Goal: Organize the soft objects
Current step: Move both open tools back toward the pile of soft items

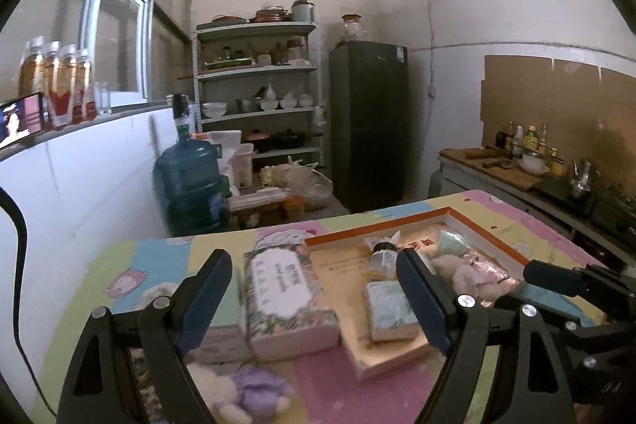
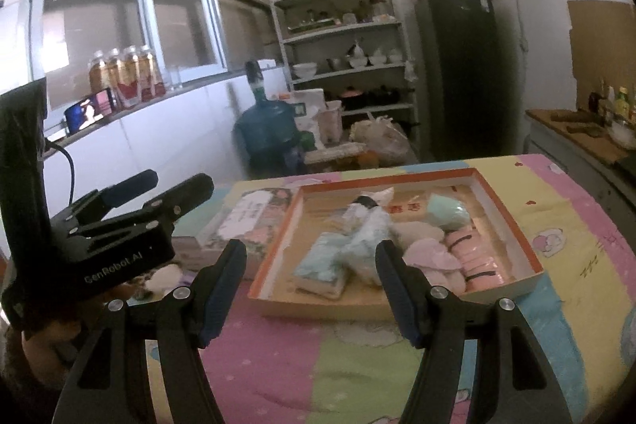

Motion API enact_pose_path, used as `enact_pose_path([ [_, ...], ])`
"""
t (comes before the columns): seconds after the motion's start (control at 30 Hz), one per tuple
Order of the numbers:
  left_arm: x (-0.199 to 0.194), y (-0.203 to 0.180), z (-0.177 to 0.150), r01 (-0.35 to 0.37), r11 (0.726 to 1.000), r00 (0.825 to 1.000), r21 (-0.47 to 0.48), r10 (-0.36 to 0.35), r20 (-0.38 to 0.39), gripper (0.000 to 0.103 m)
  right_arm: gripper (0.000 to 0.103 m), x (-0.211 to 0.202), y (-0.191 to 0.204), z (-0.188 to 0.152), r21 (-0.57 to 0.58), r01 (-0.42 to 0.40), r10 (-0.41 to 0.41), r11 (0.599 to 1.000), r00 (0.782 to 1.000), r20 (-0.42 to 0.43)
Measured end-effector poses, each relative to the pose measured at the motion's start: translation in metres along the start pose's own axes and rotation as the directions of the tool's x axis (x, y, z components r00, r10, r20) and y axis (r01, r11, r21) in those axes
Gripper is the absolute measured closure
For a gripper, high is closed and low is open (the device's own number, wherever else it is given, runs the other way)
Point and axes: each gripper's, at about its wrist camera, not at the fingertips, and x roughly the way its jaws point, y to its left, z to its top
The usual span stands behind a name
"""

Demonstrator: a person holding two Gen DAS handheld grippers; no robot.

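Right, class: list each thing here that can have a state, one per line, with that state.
Left gripper: fingers open, holding nothing.
Right gripper: fingers open, holding nothing.
Shallow box: lidless, holding several soft things.
Floral tissue pack: lying flat on the table beside the box.
Purple plush toy: lying on the table, outside the box.
Fridge: door shut.
Phone: screen on.
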Motion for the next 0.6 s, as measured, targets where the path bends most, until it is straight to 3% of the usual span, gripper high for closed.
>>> enact_pose_path([
  [0.43, -0.06, 0.045, -0.024, -0.023, 0.997, 0.998, -0.068, 0.026, 0.049, 0.019, 0.034, -0.017, 0.056, -0.023, -0.007, -0.069, 0.069, 0.998, 0.996, 0.059],
  [0.6, -0.075, 0.061, -0.033, -0.073, 0.994, 0.996, -0.078, 0.077, 0.046, 0.019, 0.034, -0.015, 0.079, -0.033, -0.028, -0.084, 0.086, 0.996, 0.995, 0.053],
])
